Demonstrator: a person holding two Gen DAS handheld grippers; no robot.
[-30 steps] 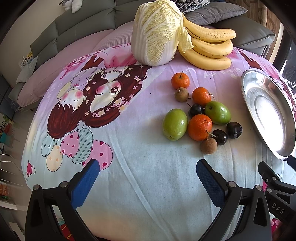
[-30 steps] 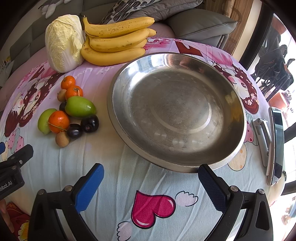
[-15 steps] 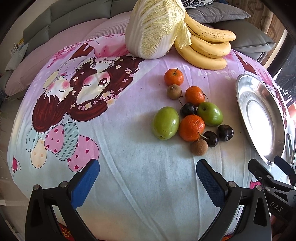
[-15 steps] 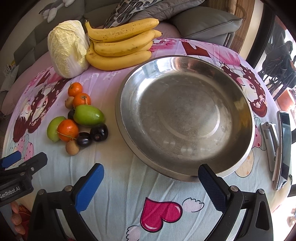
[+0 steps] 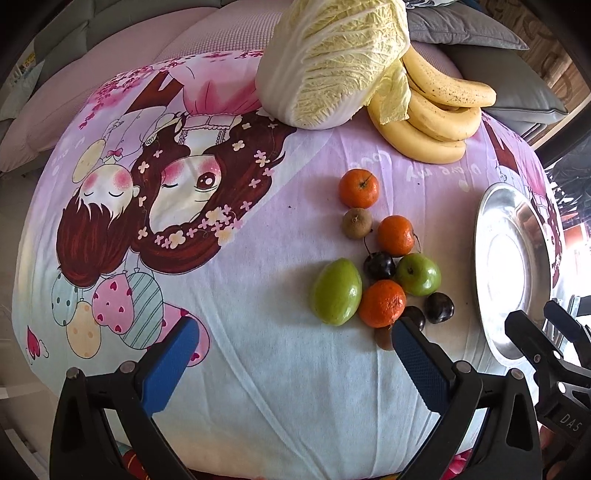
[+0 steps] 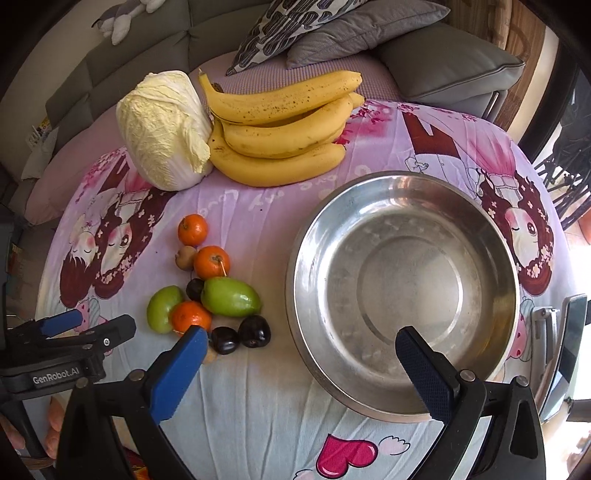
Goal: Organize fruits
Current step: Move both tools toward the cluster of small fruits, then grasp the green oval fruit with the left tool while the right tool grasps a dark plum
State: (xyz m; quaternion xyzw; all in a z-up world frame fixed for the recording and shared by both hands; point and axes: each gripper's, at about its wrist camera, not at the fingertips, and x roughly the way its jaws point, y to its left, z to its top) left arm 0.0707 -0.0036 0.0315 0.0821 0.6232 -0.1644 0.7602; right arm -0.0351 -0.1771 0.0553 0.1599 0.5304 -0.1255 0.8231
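A cluster of small fruits lies on the cartoon-print cloth: three oranges (image 5: 382, 303), two green fruits (image 5: 336, 291), dark plums (image 5: 439, 308) and small brown fruits (image 5: 357, 223). The cluster also shows in the right wrist view (image 6: 229, 297). A bunch of bananas (image 6: 280, 133) lies at the back. An empty steel bowl (image 6: 491, 236) stands right of the cluster. My left gripper (image 5: 295, 360) is open and empty, just short of the cluster. My right gripper (image 6: 303, 363) is open and empty, between the cluster and the bowl's near rim.
A napa cabbage (image 6: 164, 129) lies beside the bananas. A phone and a metal item (image 6: 561, 347) lie right of the bowl near the table edge. A grey sofa with cushions (image 6: 369, 33) stands behind the round table.
Both grippers have moved forward and left over the table. The fruit cluster now sits closer to the fingertips of both. Nothing was taken hold of.
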